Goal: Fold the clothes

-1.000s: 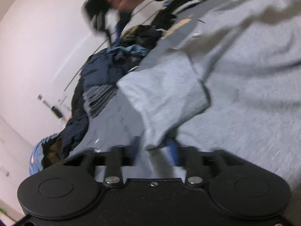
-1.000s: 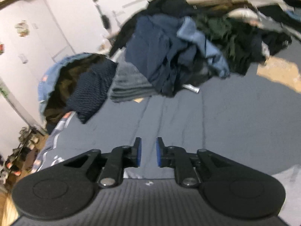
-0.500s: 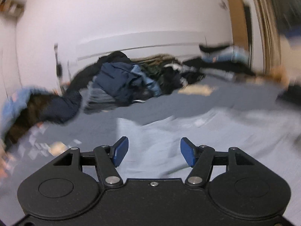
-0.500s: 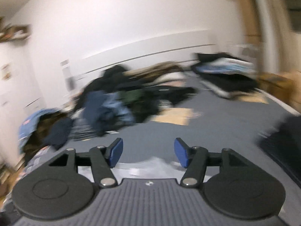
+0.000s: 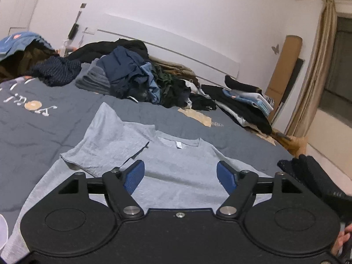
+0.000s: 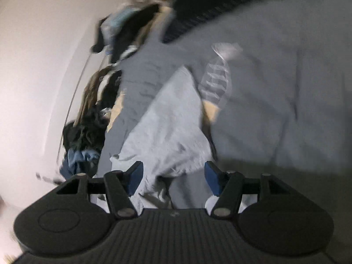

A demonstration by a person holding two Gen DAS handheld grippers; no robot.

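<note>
The t-shirt [image 5: 176, 165] lies flat on the bed [image 5: 44, 127] in the lower middle of the left wrist view, one sleeve [image 5: 105, 143] folded in over its body at left. Behind it, across the middle of the frame, a heap of clothes [image 5: 132, 77] sits against the headboard [image 5: 176, 44]. To the right of the heap, at the bed's far edge, lies a stack of folded clothes [image 5: 246, 101]. A curtain [image 5: 316, 70] hangs at the far right.
</note>
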